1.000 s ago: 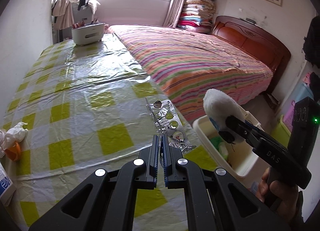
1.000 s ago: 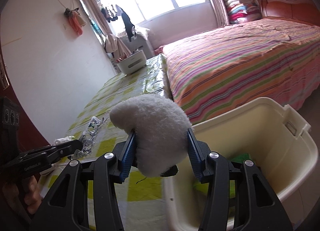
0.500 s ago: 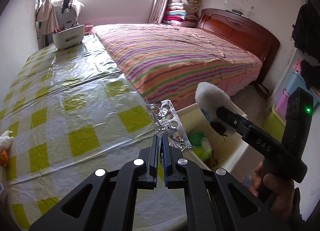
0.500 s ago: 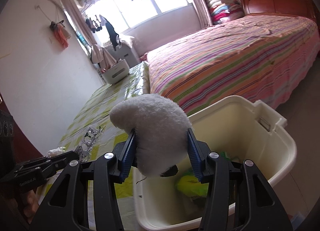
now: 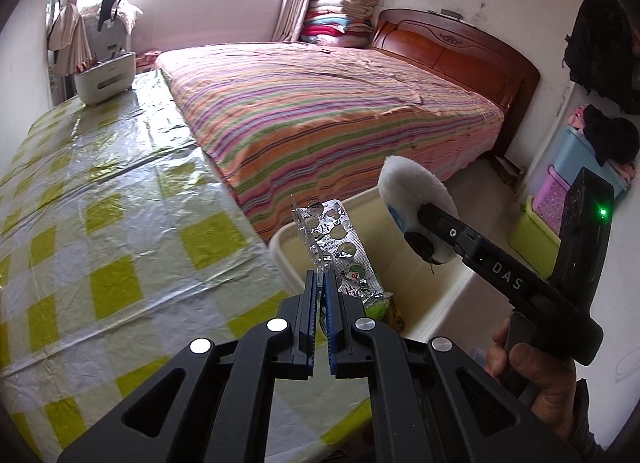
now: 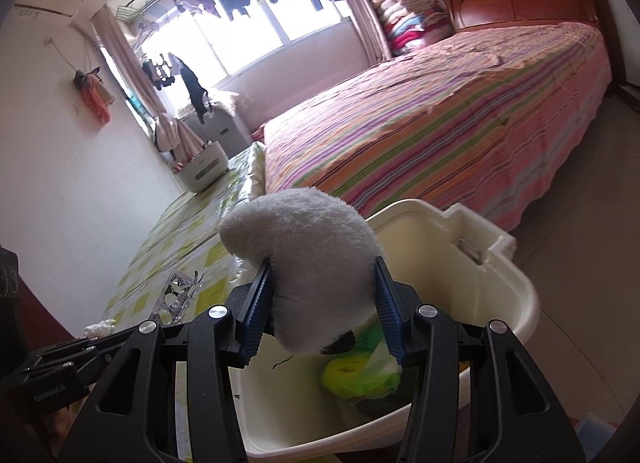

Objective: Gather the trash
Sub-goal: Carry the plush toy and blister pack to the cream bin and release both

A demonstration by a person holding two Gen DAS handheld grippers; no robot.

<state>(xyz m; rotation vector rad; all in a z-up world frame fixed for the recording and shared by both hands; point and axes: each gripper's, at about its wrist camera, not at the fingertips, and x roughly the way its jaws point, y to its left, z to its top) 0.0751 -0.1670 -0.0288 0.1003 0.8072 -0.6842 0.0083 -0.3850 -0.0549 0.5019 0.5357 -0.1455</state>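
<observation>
My left gripper (image 5: 320, 279) is shut on silver blister packs (image 5: 340, 243), which stick out over the near corner of a cream plastic bin (image 5: 280, 251). The same blister packs (image 6: 178, 295) show at the left of the right wrist view. My right gripper (image 6: 322, 295) is shut on a white plush toy (image 6: 308, 259) with a black patch, held above the open cream bin (image 6: 508, 291). In the left wrist view that plush toy (image 5: 412, 203) hangs over the bin's middle. Green and yellow wrappers (image 6: 360, 375) lie inside the bin.
A table with a yellow-checked plastic cover (image 5: 112, 223) stands left of the bin, a white box (image 5: 104, 77) at its far end. A striped bed (image 5: 328, 115) lies beyond. Coloured storage boxes (image 5: 560, 199) stand at the right wall. A hand (image 5: 536, 379) holds the right gripper's handle.
Both grippers have moved right, from over the table edge to above the bin, each keeping its load. The table has slid left in both views and more of the bin's inside shows.
</observation>
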